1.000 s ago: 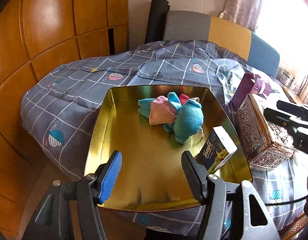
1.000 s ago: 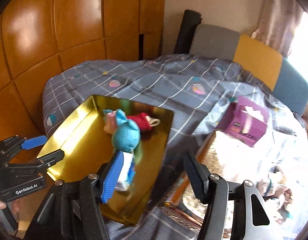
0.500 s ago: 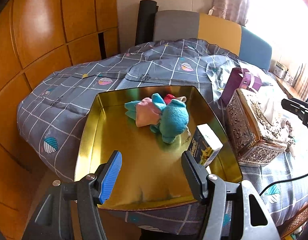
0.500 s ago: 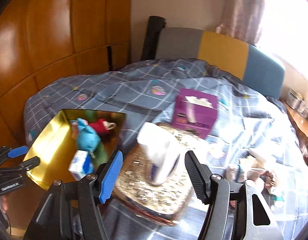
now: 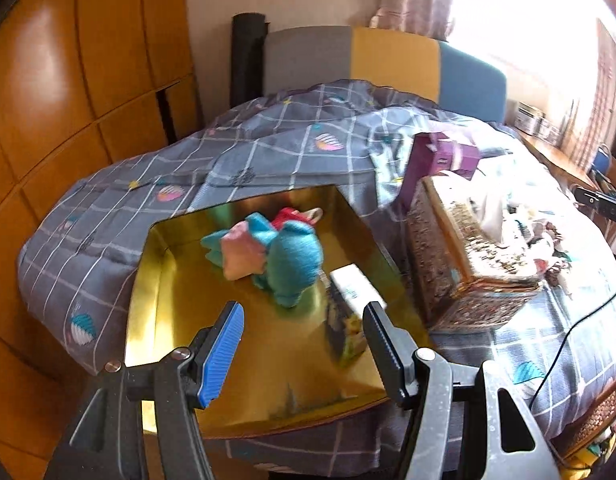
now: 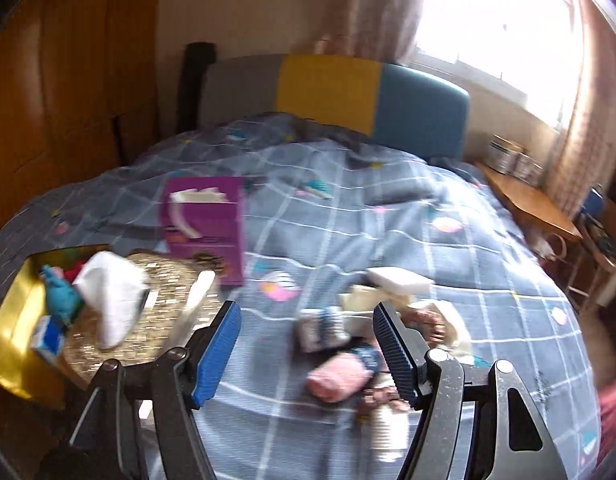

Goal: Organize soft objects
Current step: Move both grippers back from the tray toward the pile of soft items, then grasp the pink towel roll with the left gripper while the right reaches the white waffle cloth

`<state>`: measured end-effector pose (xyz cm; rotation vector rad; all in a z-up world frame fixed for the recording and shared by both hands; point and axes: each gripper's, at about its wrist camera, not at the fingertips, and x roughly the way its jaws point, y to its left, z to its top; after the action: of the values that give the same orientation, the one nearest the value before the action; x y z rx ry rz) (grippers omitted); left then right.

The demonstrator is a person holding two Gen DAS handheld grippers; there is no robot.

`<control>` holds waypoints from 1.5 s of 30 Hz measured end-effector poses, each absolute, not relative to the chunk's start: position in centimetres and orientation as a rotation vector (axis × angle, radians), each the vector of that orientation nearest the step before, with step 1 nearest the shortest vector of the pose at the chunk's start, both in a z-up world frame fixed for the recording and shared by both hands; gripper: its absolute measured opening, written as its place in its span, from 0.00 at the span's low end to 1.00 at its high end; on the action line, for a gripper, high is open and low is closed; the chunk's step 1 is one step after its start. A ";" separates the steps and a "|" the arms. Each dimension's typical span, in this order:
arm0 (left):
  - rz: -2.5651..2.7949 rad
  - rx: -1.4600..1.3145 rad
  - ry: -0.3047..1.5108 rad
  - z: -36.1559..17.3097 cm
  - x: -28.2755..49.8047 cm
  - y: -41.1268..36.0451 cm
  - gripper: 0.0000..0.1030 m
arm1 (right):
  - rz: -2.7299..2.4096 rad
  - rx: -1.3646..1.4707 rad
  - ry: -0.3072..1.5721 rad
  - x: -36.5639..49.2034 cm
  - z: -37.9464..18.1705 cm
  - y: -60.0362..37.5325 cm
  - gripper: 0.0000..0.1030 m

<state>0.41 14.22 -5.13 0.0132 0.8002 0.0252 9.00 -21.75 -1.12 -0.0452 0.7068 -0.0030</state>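
Two claws spread, nothing gripped; soft items scattered ahead of right gripper point(image 6: 308, 354).
Pink soft roll point(image 6: 338, 378) directly beyond right fingertips: light, squashy; pinch mid-body. Jaws opening, empty. Left gripper point(image 5: 302, 354) wide, empty, above gold tray point(image 5: 156, 280); teal plush toy point(image 5: 292, 260) just ahead.

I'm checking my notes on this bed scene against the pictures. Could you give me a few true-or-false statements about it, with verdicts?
1. The blue plush toy lies inside the gold tray. True.
2. The left gripper is clamped on the plush toy. False: its jaws stand open over the tray with nothing between them.
3. The purple box sits inside the gold tray. False: it stands on the bedspread, beyond the ornate tissue box.
4. A small carton stands in the tray near the toy. True.
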 end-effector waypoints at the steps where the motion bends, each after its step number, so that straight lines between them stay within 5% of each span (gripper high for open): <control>1: 0.012 0.021 0.794 -4.8 0.6 13.7 0.61 | -0.036 -0.023 0.708 9.2 -1.3 -23.3 0.67; 18: -0.458 0.227 0.762 -1.3 4.5 -5.3 0.52 | -0.404 0.458 0.853 9.1 -9.4 -41.7 0.67; 30: -0.564 0.299 0.981 -9.1 11.3 -19.2 0.42 | -0.339 0.508 0.867 9.2 -9.6 -41.4 0.67; 45: -0.590 0.326 1.118 -15.9 17.7 -24.8 0.42 | -0.260 0.607 0.926 9.6 -10.8 -41.8 0.67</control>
<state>17.67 -24.79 -15.89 0.3264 1.1179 -0.5903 9.65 -41.77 -10.77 0.6070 0.9257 -0.2605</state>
